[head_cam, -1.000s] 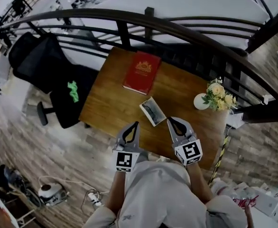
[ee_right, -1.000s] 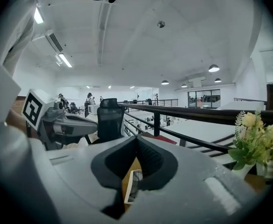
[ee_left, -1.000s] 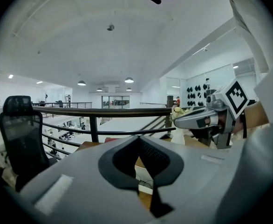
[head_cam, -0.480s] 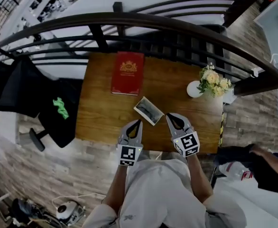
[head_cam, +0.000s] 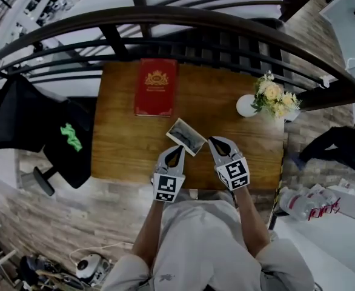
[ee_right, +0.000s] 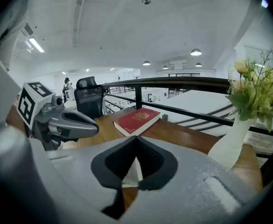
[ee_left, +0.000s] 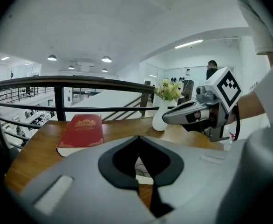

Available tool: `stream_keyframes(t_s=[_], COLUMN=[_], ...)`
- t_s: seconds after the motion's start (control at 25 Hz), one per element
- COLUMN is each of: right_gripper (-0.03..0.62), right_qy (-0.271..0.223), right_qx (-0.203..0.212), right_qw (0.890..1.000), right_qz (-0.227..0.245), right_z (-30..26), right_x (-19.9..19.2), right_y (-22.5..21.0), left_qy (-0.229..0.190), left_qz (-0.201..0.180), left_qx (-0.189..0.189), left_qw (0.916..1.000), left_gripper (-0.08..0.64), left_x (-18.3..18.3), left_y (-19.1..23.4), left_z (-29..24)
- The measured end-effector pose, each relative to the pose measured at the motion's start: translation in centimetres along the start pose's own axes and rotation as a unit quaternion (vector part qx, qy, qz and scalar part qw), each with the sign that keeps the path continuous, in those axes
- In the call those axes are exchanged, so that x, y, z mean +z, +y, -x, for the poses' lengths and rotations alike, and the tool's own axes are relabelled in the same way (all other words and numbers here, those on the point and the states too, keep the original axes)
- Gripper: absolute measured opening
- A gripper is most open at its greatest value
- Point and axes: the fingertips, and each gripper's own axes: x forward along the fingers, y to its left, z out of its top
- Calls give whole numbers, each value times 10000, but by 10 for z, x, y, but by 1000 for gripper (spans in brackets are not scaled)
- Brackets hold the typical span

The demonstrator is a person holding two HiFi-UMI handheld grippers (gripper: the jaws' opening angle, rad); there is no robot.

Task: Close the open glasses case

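The open glasses case [head_cam: 186, 136] lies flat on the wooden table [head_cam: 123, 138], white-edged with a dark patterned inside. My left gripper [head_cam: 177, 150] hovers just in front of the case's near corner, its jaws shut and empty. The right gripper [head_cam: 212, 141] is to the right of the case, also shut with nothing held. In the left gripper view only a slice of the case [ee_left: 141, 170] shows through the gap behind the left gripper [ee_left: 137, 138]. The right gripper view shows a white strip of the case [ee_right: 133, 173] behind the right gripper [ee_right: 136, 138].
A red book [head_cam: 155, 86] lies at the table's far left. A white vase of flowers [head_cam: 267, 99] stands at the far right. A dark curved railing [head_cam: 183, 17] runs behind the table. A black office chair [head_cam: 50, 132] sits to the left. A person's legs [head_cam: 332, 144] show at right.
Both grippers have edged forward toward the case and stay shut. The head view has swung, so the table sits more squarely. The person at right has moved.
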Motion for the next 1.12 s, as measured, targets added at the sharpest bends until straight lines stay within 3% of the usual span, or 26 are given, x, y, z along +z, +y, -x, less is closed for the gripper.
stream_keyframes(t_s=[0.6,1.12], right_gripper=[3,3], right_qy=[498,812], right_qx=[536,694], right_qw=[9973,9941], right_qz=[-104,-189], right_z=[-44,-69], right_x=[-58,-83], right_y=[-16,-24], left_qy=[721,1242], left_qz=[72,167], left_qx=[-6,34], left_qw=[9974,9921], left_gripper=[20,20], left_x=[-53,-79], left_y=[-20,-23], left_z=[-63,-101])
